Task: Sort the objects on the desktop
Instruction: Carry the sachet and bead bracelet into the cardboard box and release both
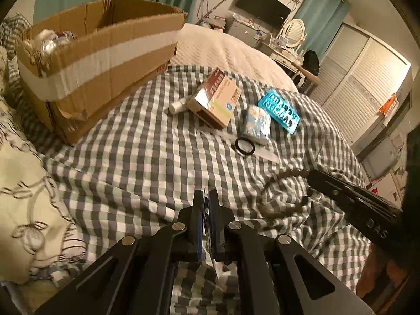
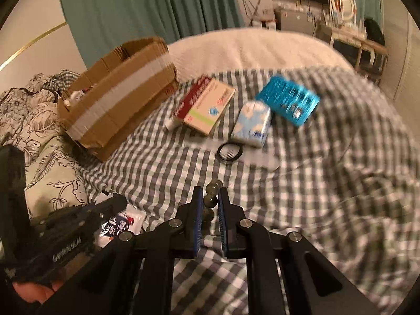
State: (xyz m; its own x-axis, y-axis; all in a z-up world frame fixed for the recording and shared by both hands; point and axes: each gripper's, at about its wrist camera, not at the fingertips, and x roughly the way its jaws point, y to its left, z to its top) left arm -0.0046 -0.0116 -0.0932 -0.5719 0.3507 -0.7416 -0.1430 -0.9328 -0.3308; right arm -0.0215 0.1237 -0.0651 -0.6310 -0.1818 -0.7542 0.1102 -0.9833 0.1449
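Beneath your work lies a grey-and-white checked sheet point(image 1: 136, 157), with a floral quilt point(image 1: 23, 183) bunched at its left. Beyond it you face teal curtains point(image 2: 147, 8), a dark wall television point(image 1: 262, 6), an oval vanity mirror point(image 1: 295, 30) and white louvred doors point(image 1: 362, 78).

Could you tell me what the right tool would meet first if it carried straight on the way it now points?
Probably bare checked cloth, then the black ring further along. The right tool, shut on a string of beads, points down at the bed; depth is unclear.
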